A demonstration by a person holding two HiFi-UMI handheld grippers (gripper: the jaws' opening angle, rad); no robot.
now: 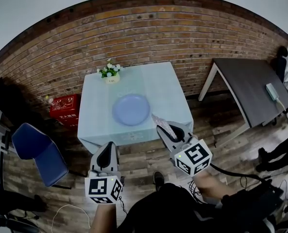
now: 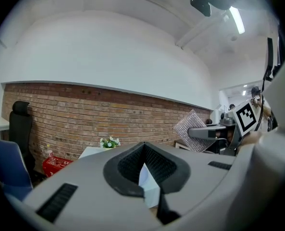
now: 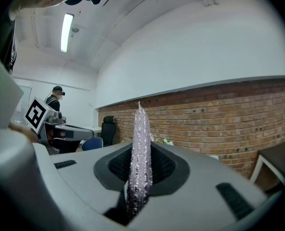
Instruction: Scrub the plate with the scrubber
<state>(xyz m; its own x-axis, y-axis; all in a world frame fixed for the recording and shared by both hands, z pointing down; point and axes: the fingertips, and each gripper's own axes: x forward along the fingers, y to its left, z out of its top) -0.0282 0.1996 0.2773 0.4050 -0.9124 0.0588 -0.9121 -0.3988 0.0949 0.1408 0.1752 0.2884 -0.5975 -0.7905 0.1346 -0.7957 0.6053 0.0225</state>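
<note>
While my right hand-held gripper (image 1: 166,130) pinches the sparkly scrubber (image 1: 158,120) edge-up between its jaws, my left hand-held gripper (image 1: 106,153) is closed on nothing. Both hang at the near side of the counter (image 1: 163,89), where the blue plate (image 1: 131,109) lies in the middle, a small flower pot (image 1: 110,73) near its far edge

Bright, even light falls from ceiling tube lamps (image 3: 65,32), fisheye distortion bows the brick wall (image 1: 148,30), black vignettes ring every view, and the right hand-held gripper (image 3: 141,165) looks soft close up.
</note>
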